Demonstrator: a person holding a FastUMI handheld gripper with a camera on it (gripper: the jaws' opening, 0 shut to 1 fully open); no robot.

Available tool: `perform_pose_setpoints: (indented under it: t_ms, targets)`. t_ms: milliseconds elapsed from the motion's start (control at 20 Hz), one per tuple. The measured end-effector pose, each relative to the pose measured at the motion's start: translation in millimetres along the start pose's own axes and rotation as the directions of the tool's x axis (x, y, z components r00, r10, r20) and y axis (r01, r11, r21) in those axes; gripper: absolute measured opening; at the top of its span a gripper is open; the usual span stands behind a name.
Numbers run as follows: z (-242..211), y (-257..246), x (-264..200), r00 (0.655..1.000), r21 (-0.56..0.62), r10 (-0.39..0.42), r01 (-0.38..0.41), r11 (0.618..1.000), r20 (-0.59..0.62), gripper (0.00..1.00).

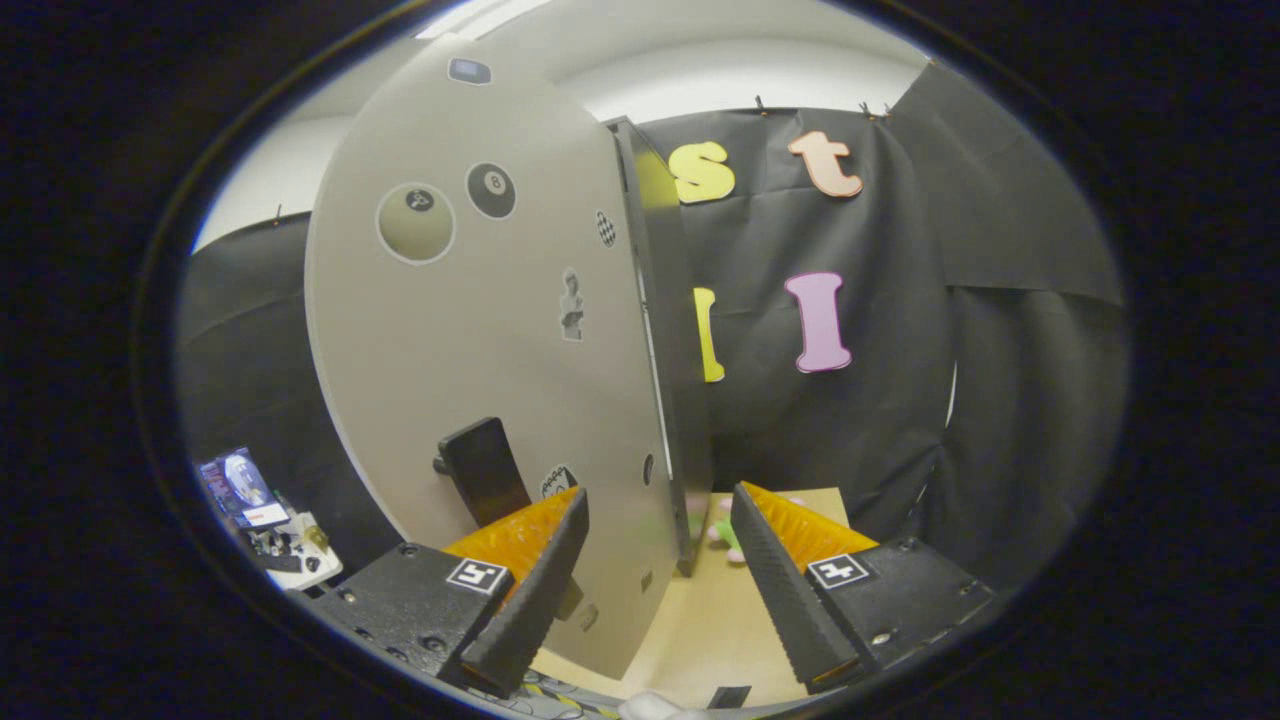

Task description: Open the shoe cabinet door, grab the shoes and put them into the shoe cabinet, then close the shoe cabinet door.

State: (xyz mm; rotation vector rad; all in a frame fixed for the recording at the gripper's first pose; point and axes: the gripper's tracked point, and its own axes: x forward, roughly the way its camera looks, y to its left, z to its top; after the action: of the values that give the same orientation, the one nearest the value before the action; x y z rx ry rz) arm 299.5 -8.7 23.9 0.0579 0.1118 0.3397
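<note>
Swinging in from here could knock the door point(480, 330), which stands ajar just ahead of the gripper point(655, 560), released and empty, while the shoes point(722, 535) lie beyond its fingers.

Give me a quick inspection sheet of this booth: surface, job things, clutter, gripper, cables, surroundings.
Surface: pale wooden floor, bare between the fingers.
Job's things: shoe cabinet door, grey with stickers, swung open, edge toward the camera; dark handle by the left finger. Pink and green item beyond the fingers, too small to identify.
Clutter: small objects on a white stand left of the door.
Gripper: gripper open, holding nothing.
Cables: nothing seen.
Surroundings: black cloth wall.
</note>
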Motion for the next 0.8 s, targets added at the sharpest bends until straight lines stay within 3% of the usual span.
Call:
perform_pose_setpoints:
  t_ms: [250,800]
  targets:
    - [-1.3,39.1,-5.0,0.995,-0.057,-0.1,0.101,0.993,0.023,0.95]
    - [-8.6,136.6,37.6,0.992,-0.026,-0.123,0.123,0.992,-0.001,0.95]
